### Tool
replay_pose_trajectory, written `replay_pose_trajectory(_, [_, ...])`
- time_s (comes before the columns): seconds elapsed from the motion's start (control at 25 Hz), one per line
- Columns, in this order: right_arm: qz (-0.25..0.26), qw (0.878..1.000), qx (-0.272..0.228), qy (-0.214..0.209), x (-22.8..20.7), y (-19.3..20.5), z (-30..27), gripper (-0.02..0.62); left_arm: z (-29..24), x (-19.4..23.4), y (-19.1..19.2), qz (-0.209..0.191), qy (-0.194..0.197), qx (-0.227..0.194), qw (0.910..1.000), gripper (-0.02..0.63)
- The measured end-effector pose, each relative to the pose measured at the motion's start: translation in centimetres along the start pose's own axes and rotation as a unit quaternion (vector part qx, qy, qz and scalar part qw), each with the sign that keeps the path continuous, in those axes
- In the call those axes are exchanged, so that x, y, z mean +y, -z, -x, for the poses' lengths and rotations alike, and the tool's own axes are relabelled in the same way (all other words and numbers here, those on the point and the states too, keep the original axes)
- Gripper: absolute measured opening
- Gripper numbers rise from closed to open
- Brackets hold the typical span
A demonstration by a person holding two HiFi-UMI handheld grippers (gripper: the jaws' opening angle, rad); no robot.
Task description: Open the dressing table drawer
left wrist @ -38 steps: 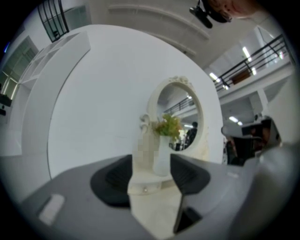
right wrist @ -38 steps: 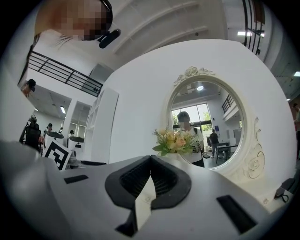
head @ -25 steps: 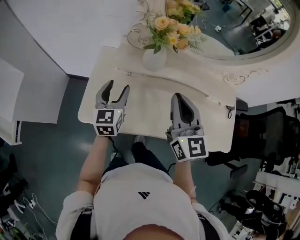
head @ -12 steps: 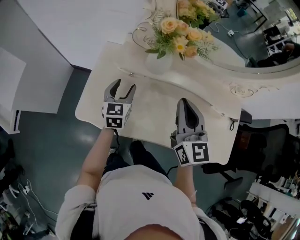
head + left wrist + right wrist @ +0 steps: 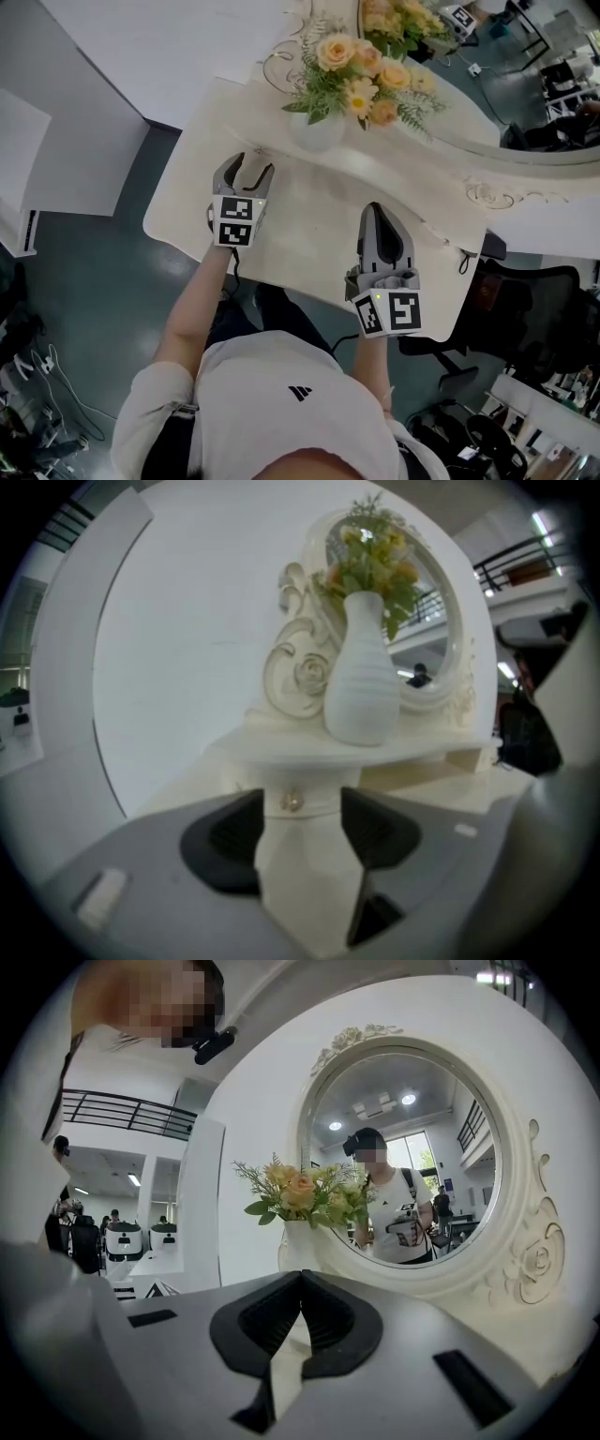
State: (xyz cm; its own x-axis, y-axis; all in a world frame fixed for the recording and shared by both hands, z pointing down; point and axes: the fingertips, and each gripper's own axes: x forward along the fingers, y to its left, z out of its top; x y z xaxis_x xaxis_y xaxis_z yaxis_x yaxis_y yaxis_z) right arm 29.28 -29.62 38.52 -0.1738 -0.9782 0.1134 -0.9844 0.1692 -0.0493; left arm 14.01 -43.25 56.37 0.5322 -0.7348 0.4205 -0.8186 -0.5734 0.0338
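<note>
Your left gripper has its jaws apart on either side of the drawer knob, just under the vase. Your right gripper, pinched together and empty, is over bare tabletop, well apart from the left.

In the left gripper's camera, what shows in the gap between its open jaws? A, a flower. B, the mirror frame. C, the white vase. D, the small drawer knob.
D: in the left gripper view the small drawer knob shows in the gap between the jaws of the left gripper, which stand apart and not closed on it. The white vase stands higher up, above the jaws.
</note>
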Motion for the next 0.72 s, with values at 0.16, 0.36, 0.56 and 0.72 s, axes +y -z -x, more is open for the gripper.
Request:
replay_pose_trajectory(0.16, [-0.001, 1.0, 0.005, -0.001, -0.9, 0.4, -0.3, -0.006, -1.2, 0.2, 0.4, 0.001, -0.008, 0.01, 0.9999, 0.264])
replay_pose_trajectory(0.36, [-0.003, 1.0, 0.012, -0.003, -1.9, 0.8, -0.8, -0.006, -2.5, 0.4, 0.9, -0.002, -0.016, 0.02, 0.9997, 0.265])
replay_pose_trajectory(0.56, [-0.004, 1.0, 0.017, -0.008, -2.5, 1.1, -1.3, -0.006, -3.3, 0.8, 1.1, -0.007, -0.024, 0.029, 0.9993, 0.265])
replay_pose_trajectory(0.72, [-0.005, 1.0, 0.018, -0.01, -2.9, 1.2, -1.7, -0.006, -3.8, 1.2, 1.4, -0.013, -0.032, 0.037, 0.9987, 0.263])
